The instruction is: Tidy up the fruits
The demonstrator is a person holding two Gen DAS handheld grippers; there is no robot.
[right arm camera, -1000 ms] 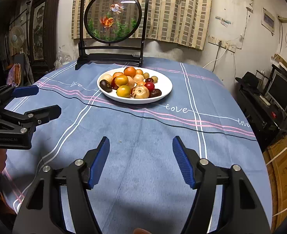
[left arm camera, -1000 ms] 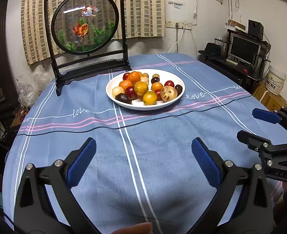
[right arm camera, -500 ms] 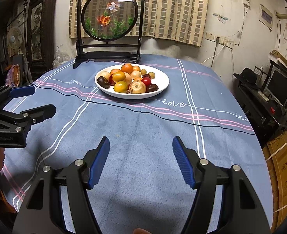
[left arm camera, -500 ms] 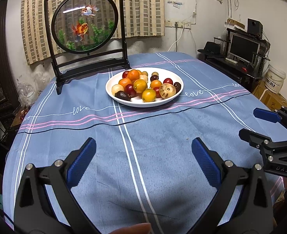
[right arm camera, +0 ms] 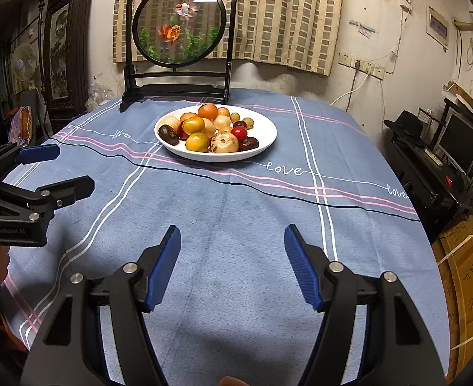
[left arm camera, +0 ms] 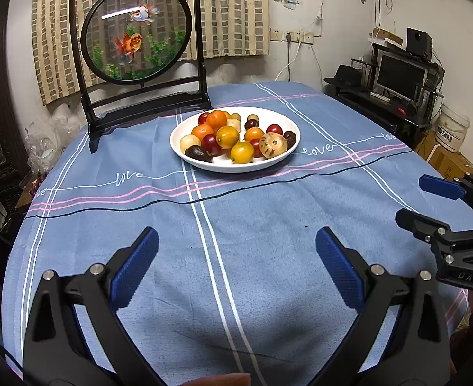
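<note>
A white plate [left arm camera: 287,156] [right arm camera: 265,127] stands on the far middle of the blue tablecloth [left arm camera: 252,225] [right arm camera: 236,199]. It holds several small fruits: oranges [left arm camera: 216,119] [right arm camera: 207,111], yellow ones [left arm camera: 242,152] [right arm camera: 197,142], red and dark ones and a tan spotted one [left arm camera: 273,144] [right arm camera: 224,142]. My left gripper [left arm camera: 236,244] is open and empty over the near cloth; it also shows at the left of the right wrist view [right arm camera: 72,170]. My right gripper [right arm camera: 232,241] is open and empty; it shows at the right of the left wrist view [left arm camera: 413,201].
A black framed round goldfish screen [left arm camera: 136,32] [right arm camera: 180,22] stands behind the plate. A desk with a monitor [left arm camera: 400,75] [right arm camera: 461,141] and cardboard boxes [right arm camera: 464,276] stand to the right of the table. Dark furniture [right arm camera: 59,54] stands at the left.
Both grippers have drawn back slightly, so the plate sits a little higher and farther in both views. Both stay open and empty.
</note>
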